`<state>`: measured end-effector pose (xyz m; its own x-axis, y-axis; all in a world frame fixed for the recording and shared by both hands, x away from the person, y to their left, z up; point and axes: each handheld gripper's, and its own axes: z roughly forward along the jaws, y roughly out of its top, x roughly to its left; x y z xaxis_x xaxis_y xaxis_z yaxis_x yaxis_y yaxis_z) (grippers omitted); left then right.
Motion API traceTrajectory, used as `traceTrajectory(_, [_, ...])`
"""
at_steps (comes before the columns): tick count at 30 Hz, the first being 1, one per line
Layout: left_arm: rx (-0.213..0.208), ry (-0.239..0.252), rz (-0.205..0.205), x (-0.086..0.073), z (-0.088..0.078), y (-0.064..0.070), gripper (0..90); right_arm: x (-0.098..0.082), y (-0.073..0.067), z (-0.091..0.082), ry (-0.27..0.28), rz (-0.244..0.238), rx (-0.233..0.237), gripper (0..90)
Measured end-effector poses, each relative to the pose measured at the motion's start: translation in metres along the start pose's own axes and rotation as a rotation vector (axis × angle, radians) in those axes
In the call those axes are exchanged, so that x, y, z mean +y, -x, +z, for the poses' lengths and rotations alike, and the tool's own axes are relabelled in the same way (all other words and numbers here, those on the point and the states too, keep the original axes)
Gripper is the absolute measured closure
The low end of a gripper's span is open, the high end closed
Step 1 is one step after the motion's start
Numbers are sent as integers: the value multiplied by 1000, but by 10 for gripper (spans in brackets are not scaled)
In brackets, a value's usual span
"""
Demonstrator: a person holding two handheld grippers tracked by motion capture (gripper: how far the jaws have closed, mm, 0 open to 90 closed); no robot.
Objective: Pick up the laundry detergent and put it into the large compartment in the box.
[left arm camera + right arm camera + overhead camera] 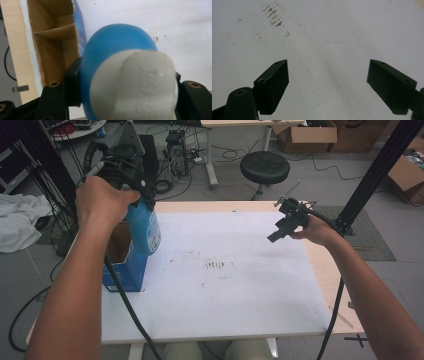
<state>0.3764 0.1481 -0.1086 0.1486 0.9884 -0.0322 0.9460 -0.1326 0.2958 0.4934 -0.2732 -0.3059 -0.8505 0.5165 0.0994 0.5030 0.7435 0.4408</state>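
Left tongs [142, 195] squeeze the blue bottle [145, 227] near its white cap [136, 85], up over the blue box [125, 270] | right tongs [280, 232] wide apart, holding nothing, above the counter [225, 285] | bottle looks smooth, slippery, hard plastic; grip the neck tight.

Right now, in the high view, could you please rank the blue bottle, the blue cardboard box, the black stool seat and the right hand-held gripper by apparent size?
1. Blue cardboard box, partly hidden by the arm.
2. Blue bottle and black stool seat look alike; the stool stands farther off, so no ranking.
3. Right hand-held gripper, smallest.
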Motion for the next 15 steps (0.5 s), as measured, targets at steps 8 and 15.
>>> traceTrajectory(8, [4,28,-4,3,-16,-23,382,-1,2,-1,-6,22,-9,175])
traceTrajectory(15, [17,54,-30,3,-19,-46,382,-3,4,-1,-10,32,-12,174])
